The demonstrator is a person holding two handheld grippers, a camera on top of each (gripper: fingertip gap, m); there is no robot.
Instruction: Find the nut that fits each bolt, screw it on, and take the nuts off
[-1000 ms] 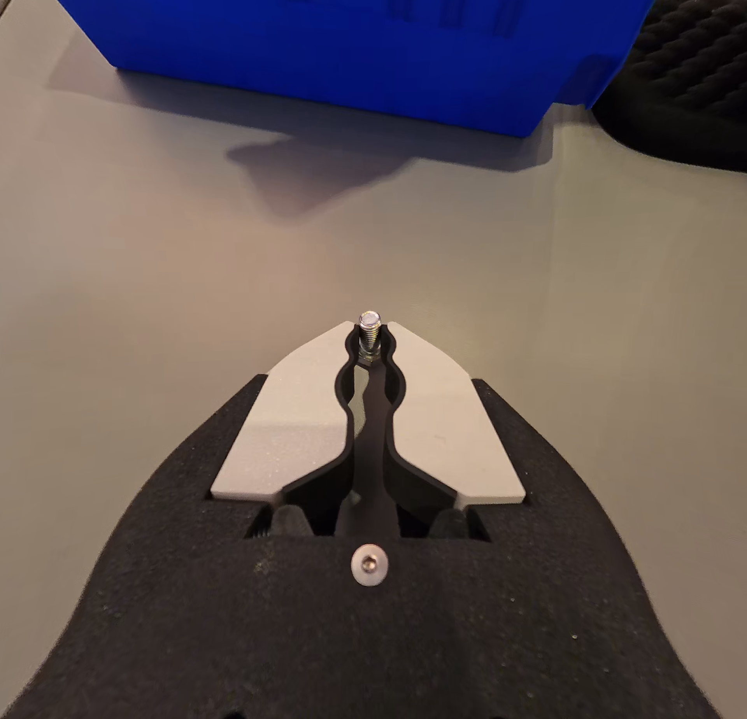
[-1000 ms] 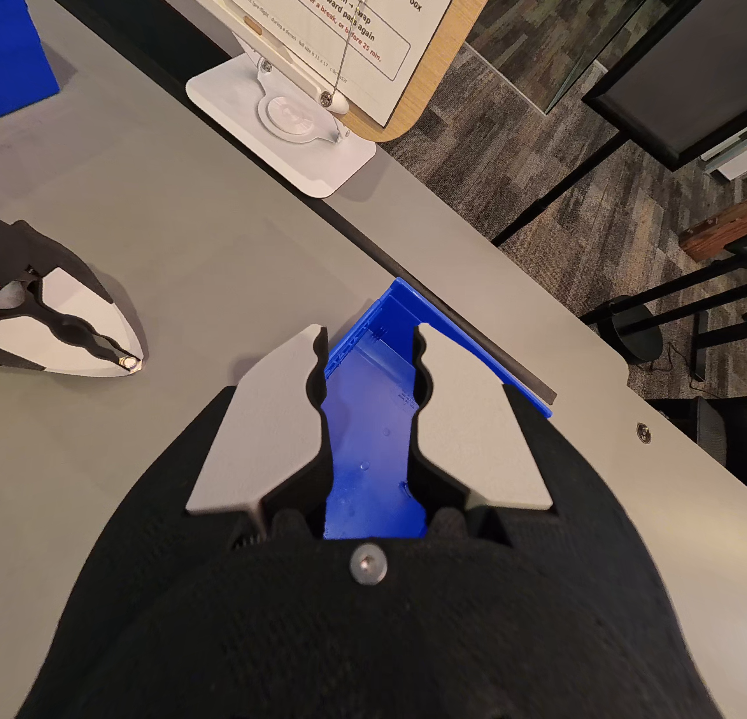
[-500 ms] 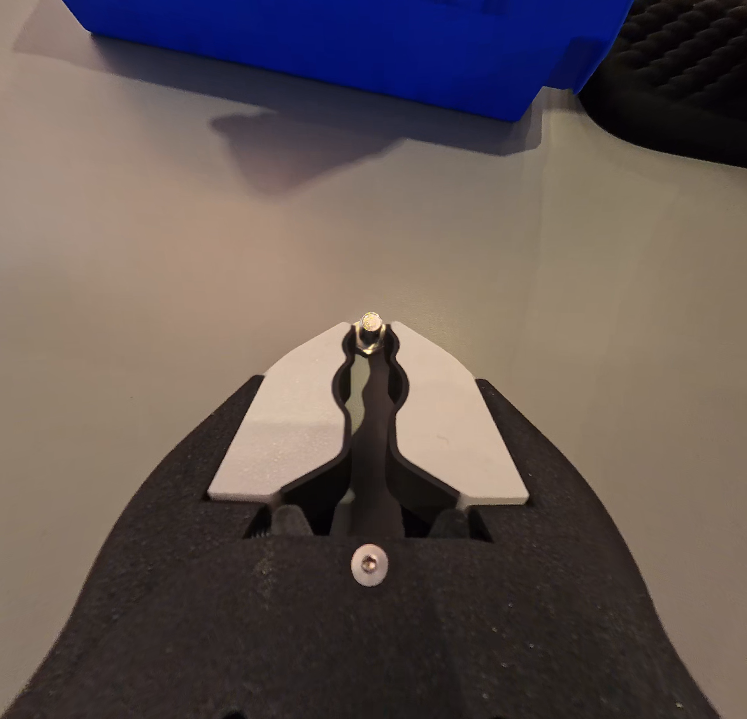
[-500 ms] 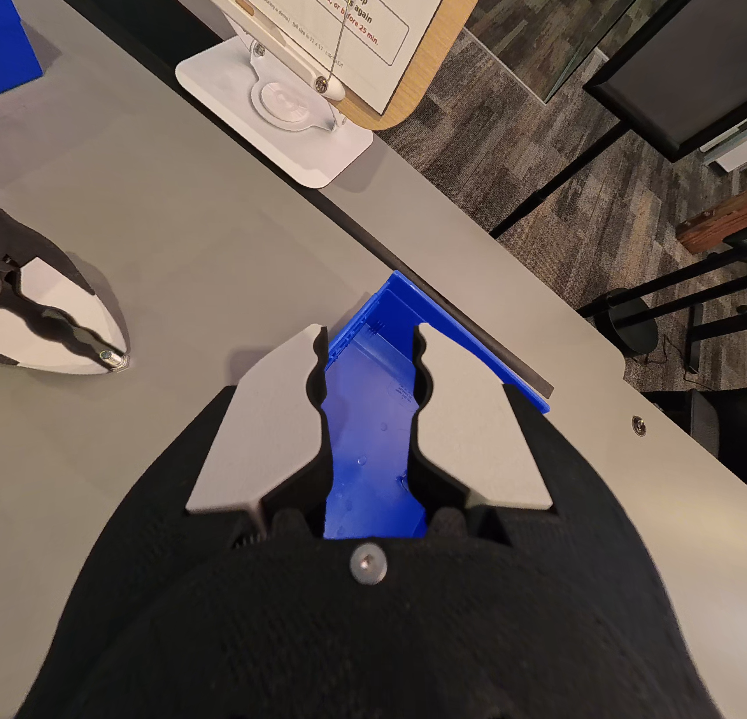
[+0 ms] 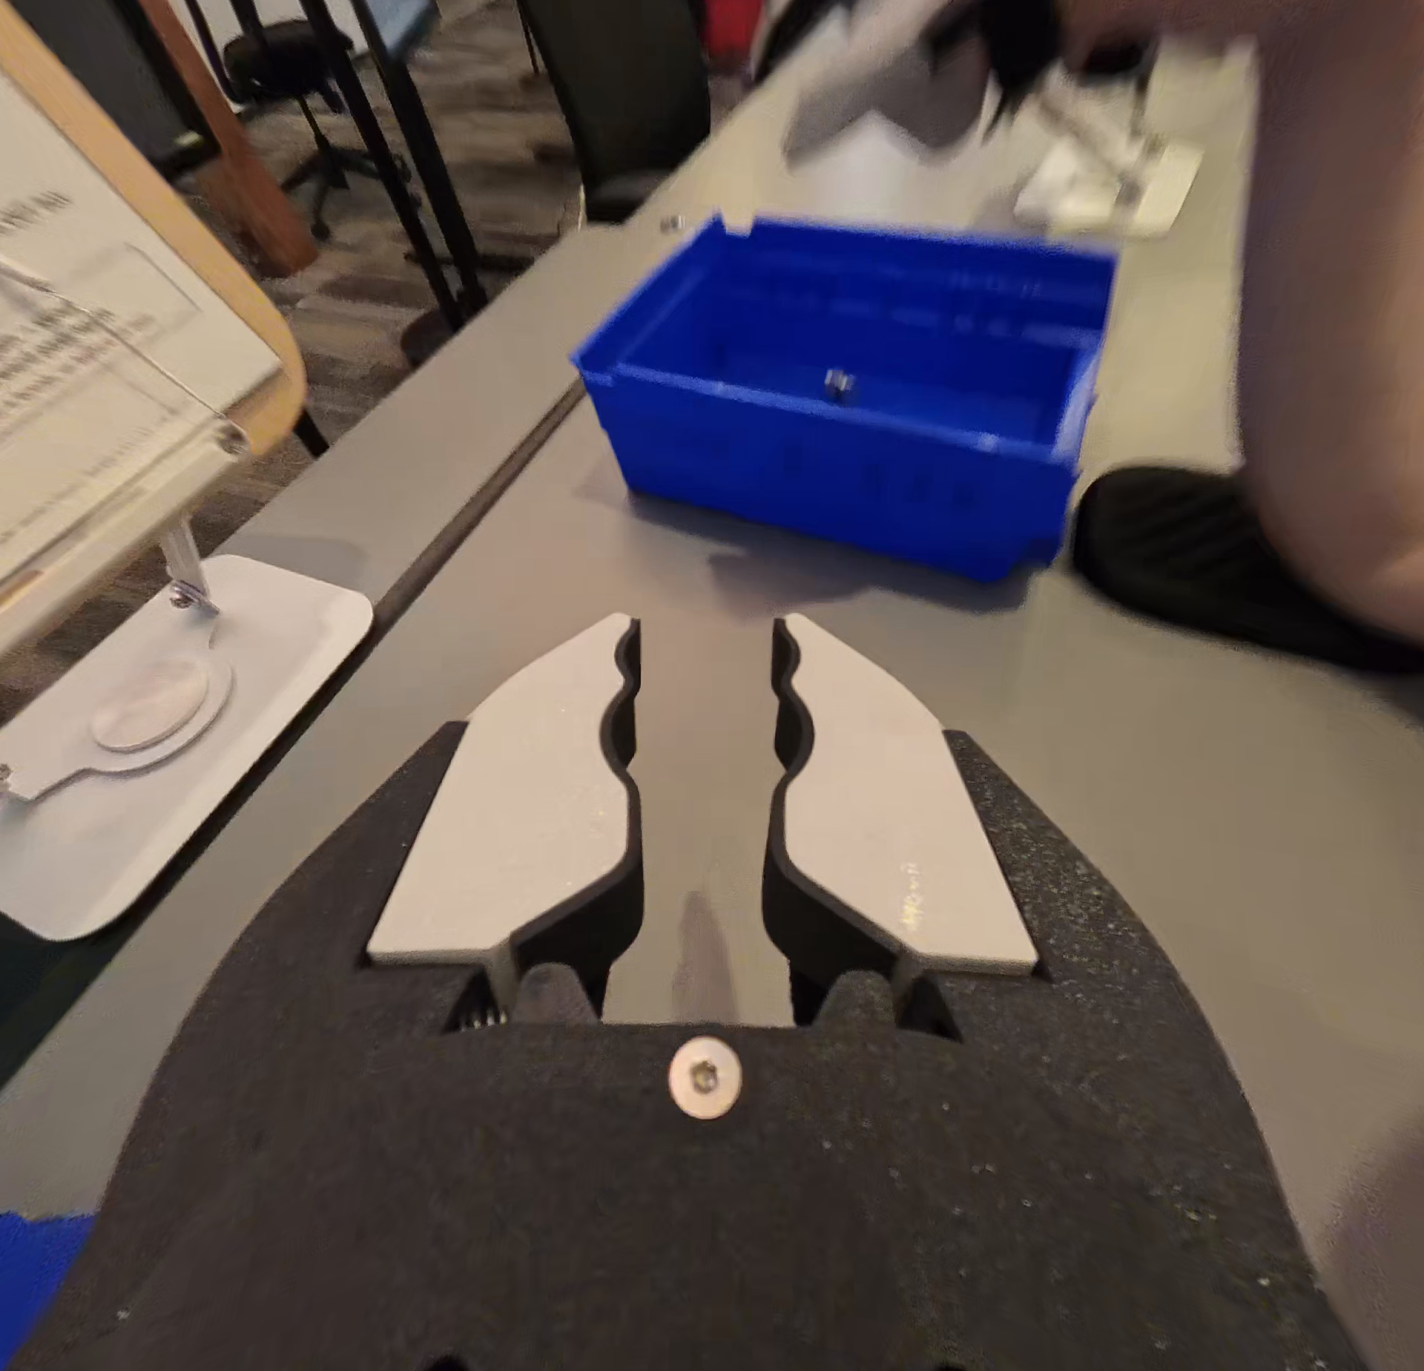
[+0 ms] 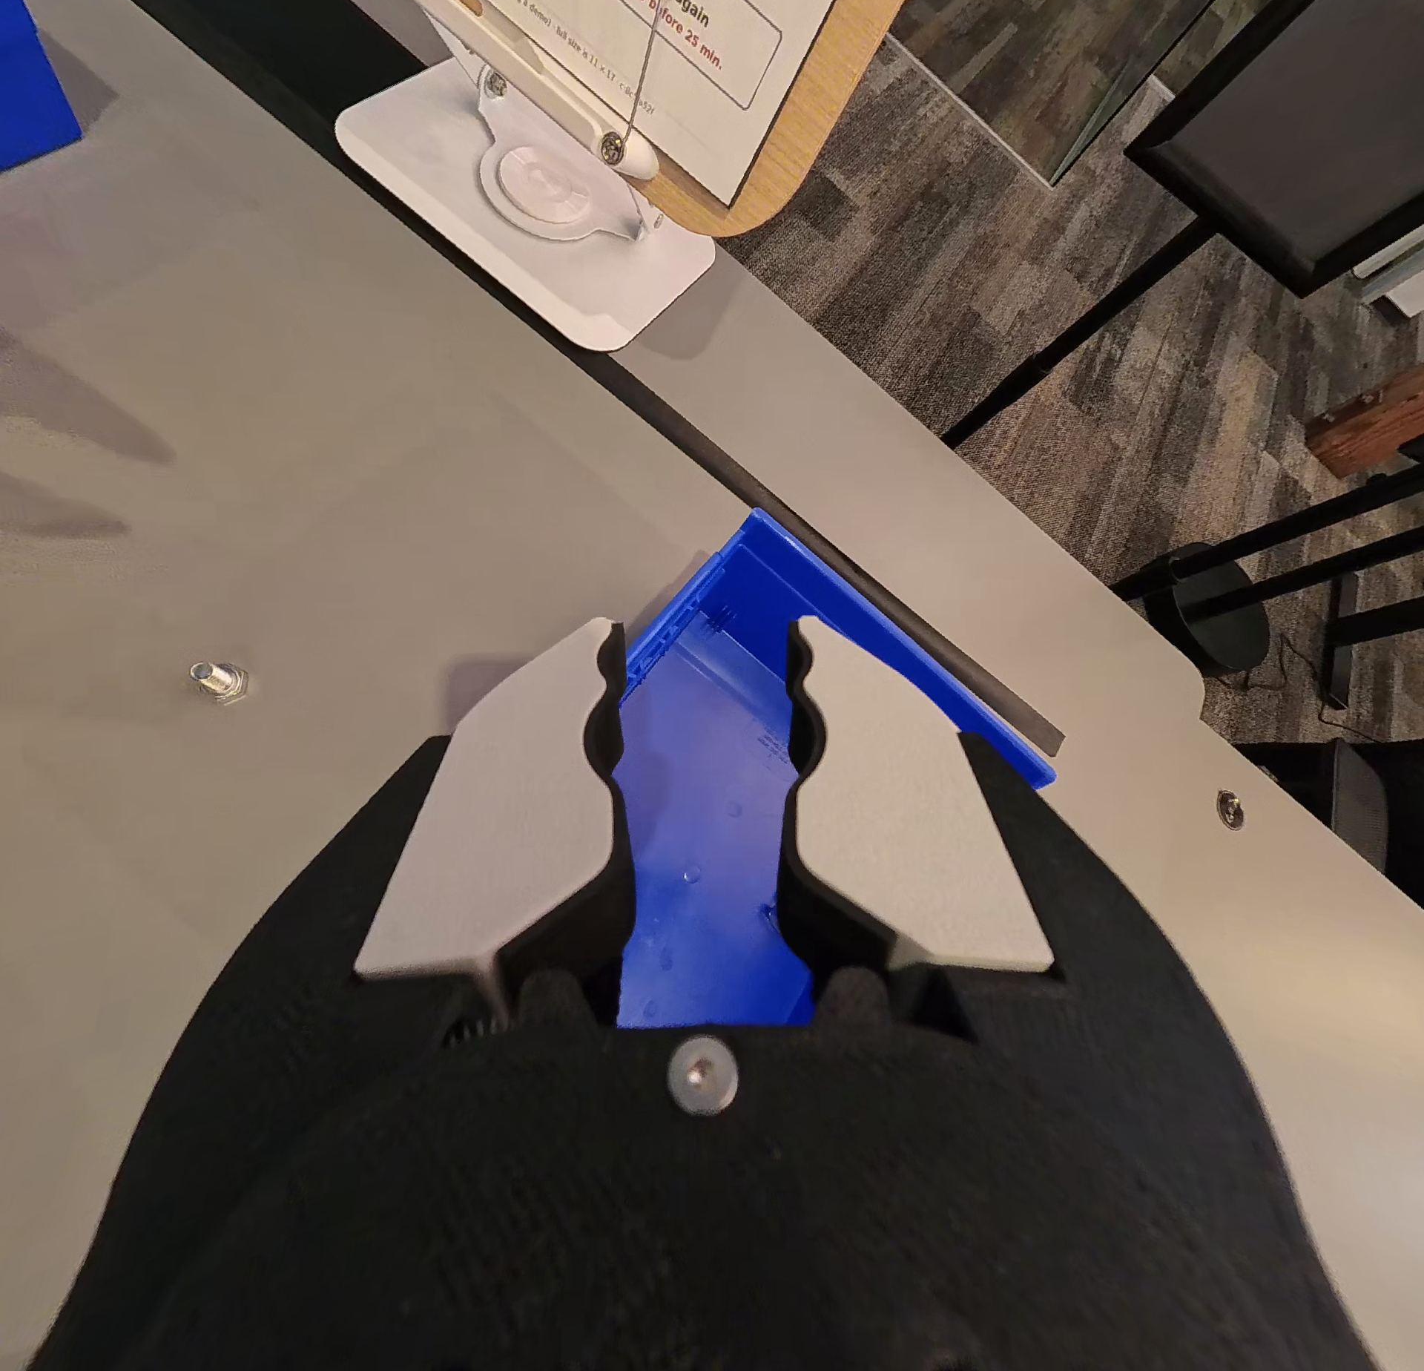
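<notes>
A silver bolt with a nut on it [image 6: 219, 680] stands alone on the grey table [image 6: 308, 447], threaded end up, left of my right gripper. My left gripper [image 5: 705, 629] is open with nothing between its fingers, low over the table and facing a blue bin [image 5: 809, 471]. A small metal part [image 5: 840, 386] lies inside that bin. My right gripper [image 6: 705, 629] is open and empty, hovering over the same blue bin [image 6: 886, 640], looking down into it. The left gripper is out of the right wrist view.
A white sign stand with a wood-edged board [image 5: 193, 717] sits at the table's far edge; it also shows in the right wrist view [image 6: 539, 255]. A black foam pad [image 5: 1171, 563] lies beside the bin. A person's arm [image 5: 1325, 332] is at the right. Another blue bin [image 6: 23, 62] is far left. About 20 cm separates my left fingertips from my right.
My left gripper opened and let go of the bolt, leaving it standing on the table, then pulled away and swung round toward the right-hand bin. The right gripper stayed open over the bin.
</notes>
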